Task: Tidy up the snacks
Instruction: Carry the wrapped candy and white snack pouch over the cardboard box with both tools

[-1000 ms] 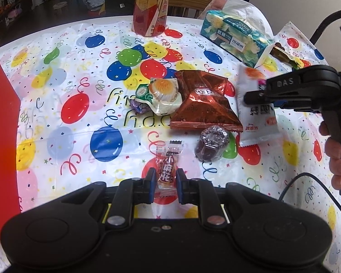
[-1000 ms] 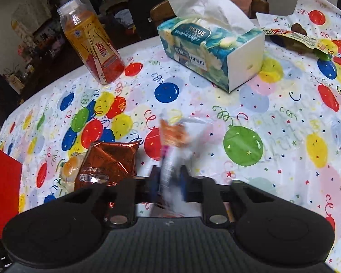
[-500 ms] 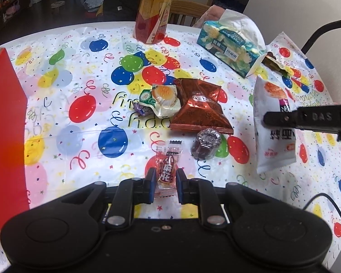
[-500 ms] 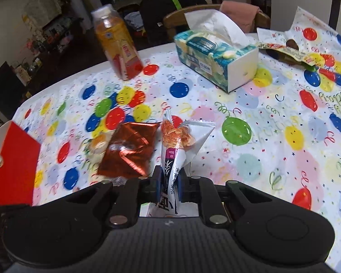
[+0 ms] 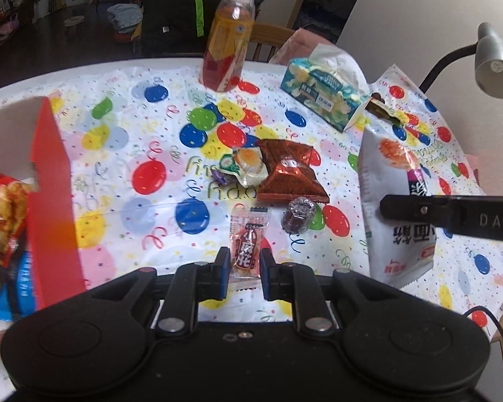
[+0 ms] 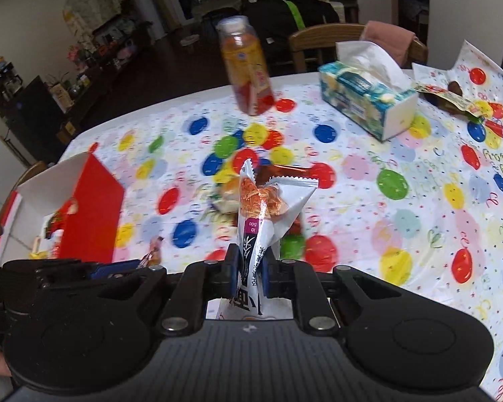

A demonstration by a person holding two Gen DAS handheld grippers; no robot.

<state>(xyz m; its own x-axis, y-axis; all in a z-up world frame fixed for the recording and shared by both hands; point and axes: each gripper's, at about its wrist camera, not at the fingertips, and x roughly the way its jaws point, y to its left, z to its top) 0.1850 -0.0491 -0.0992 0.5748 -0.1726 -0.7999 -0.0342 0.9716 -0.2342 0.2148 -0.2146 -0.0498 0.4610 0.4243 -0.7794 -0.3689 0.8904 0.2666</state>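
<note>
Right gripper (image 6: 248, 276) is clamped on the lower part of a white crinkly foil snack packet (image 6: 261, 207), held clear above the balloon-print worktop (image 6: 402, 201). Left gripper (image 5: 244, 269) is nearly closed around a small clear-wrapped orange candy (image 5: 246, 244); contact cannot be told. Red open cardboard box (image 5: 50, 181) sits left, already holding snacks. The packet is judged light, floppy and slippery; grip is best kept near the sealed edge to avoid crushing contents.

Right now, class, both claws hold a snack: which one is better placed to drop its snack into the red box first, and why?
Left. The left claw grips the small candy packet right beside the red box, which stands at its left. The right claw, holding the white snack bag, is farther away, behind the left one.
</note>
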